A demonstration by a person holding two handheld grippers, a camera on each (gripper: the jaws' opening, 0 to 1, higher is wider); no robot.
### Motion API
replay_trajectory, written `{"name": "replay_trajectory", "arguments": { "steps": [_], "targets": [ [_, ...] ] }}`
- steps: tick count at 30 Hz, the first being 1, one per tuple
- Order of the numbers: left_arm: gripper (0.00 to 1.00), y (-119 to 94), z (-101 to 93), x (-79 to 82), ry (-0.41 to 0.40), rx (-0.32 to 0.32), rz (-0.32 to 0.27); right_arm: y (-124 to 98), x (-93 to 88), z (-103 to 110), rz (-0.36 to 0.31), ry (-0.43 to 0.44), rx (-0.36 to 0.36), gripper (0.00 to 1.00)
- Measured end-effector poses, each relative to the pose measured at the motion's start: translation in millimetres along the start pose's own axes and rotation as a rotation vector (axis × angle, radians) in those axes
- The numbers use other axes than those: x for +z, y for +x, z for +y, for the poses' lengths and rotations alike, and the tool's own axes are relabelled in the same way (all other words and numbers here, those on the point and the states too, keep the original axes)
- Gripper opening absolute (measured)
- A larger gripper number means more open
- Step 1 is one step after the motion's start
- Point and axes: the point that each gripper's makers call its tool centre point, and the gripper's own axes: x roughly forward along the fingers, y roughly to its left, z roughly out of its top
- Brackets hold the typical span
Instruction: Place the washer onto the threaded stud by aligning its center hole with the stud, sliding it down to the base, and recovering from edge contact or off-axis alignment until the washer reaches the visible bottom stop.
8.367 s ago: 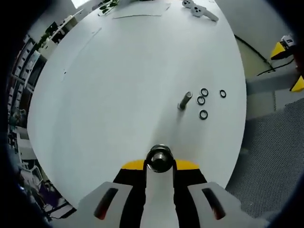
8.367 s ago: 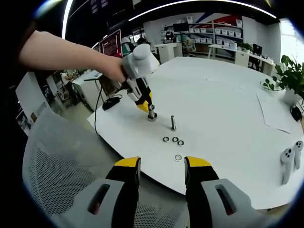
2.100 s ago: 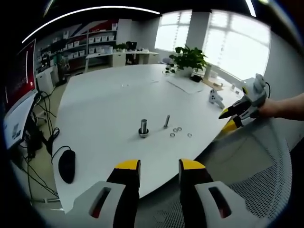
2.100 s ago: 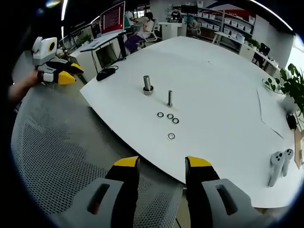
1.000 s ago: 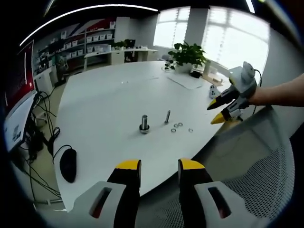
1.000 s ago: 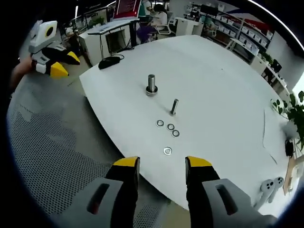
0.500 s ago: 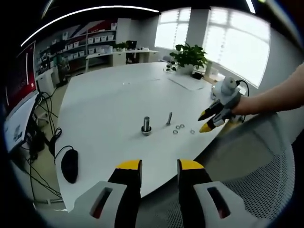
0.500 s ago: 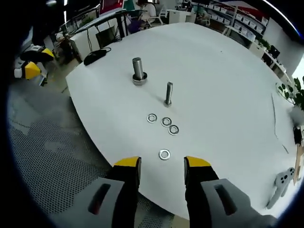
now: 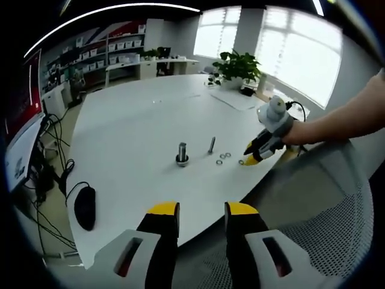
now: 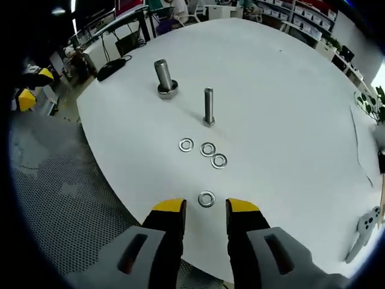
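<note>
A: Where's the right gripper [image 10: 206, 211]?
B: I've got it low over the near edge of the white table [image 10: 289, 108], jaws spread apart with nothing between them. The nearest washer [image 10: 206, 198] lies flat just ahead of the tips, in line with the gap, not touched as far as I can tell.

A: Other washers?
B: Three more [image 10: 203, 149] in a loose cluster further in, flat on the table, close together, between the near washer and the thin stud [image 10: 208, 106].

A: Stud state?
B: Thin stud stands upright, bare, no washer on it. A thicker stud [image 10: 163, 77] stands to its left in the right gripper view, with a ring at its base.

A: Left gripper [image 9: 196, 212]?
B: I'm holding it back from the table, over a grey mesh chair [image 9: 325, 235]. Jaws parted, empty. From the left gripper view I see the right gripper [image 9: 255, 154] at the table edge with the person's arm [image 9: 337, 123] behind it, tips next to the washers [image 9: 225, 157].

A: Anything else?
B: A black mouse [image 9: 84, 206] at the table's left side, a potted plant [image 9: 239, 65] at the far end.
</note>
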Motion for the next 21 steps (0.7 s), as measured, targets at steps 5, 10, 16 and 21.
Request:
{"name": "replay_trajectory", "arguments": {
  "steps": [5,10,16,21],
  "targets": [
    [0.28,0,0.9,-1.1,-0.008,0.0,0.003,4,-2.7,1,0.047,-0.029,0.004,0.26],
    [0.28,0,1.2,-0.6,-0.008,0.001,0.002,7,-6.1,1,0.078,-0.042,0.02,0.25],
    [0.28,0,1.2,-1.3,-0.007,0.002,0.004,9,-9.4,2,0.105,-0.043,0.036,0.24],
    [0.28,0,3.0,-0.4,-0.01,0.009,0.002,9,-10.4,1,0.141,-0.146,0.034,0.23]
  ]
}}
